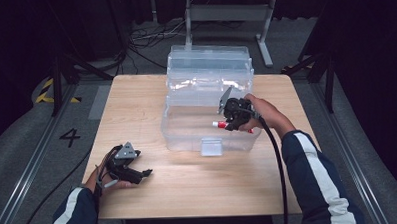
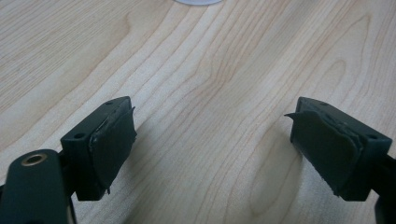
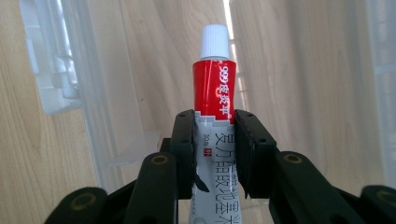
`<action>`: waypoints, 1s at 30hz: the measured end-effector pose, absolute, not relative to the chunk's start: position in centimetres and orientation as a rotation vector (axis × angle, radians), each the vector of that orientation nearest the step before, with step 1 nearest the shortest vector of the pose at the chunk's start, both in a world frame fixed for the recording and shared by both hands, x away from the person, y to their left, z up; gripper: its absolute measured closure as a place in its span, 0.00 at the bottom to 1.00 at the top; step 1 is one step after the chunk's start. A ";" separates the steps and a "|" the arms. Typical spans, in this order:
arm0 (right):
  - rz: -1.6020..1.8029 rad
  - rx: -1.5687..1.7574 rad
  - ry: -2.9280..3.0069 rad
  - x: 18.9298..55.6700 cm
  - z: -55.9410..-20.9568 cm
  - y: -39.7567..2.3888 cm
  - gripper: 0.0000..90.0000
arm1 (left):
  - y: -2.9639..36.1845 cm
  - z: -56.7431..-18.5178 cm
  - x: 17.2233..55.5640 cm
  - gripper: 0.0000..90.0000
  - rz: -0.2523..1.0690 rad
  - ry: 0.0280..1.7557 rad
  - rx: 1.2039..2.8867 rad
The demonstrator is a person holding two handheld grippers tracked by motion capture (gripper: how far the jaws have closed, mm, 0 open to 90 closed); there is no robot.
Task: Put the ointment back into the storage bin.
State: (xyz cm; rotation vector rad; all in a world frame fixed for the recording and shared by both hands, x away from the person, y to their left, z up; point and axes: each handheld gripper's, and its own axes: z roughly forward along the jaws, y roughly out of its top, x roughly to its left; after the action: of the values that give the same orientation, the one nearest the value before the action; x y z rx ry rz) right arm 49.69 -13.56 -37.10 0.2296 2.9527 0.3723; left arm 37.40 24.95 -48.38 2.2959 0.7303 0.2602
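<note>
My right tool (image 3: 214,135) is clamped on one red-and-white tube (image 3: 215,98), white cap pointing away; its own view lets me read the print on the tube. From above I see that tube (image 1: 218,125) held over the one clear plastic box (image 1: 187,137) with its lid open. My left tool (image 2: 212,135) rests on the wooden surface (image 2: 210,70), jaws spread wide, gripping nothing.

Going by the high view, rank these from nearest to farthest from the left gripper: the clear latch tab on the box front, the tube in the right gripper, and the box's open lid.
From the left gripper at the table's near left:
1. Clear latch tab, on the box's near wall.
2. Red-and-white tube, clamped in the right gripper over the box's right part.
3. Open lid, standing at the box's far side.
</note>
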 end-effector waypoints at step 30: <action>0.282 0.210 3.010 49.5 -38.8 -13.9 0.78 | 24.9 -48.4 37.4 0.16 0.262 0.731 2.296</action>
State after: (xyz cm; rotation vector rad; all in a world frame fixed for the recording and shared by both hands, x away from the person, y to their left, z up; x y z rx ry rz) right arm 49.51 -13.88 -38.77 0.2101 3.0104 0.2822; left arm 37.39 24.95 -48.38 2.2962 0.7312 0.2616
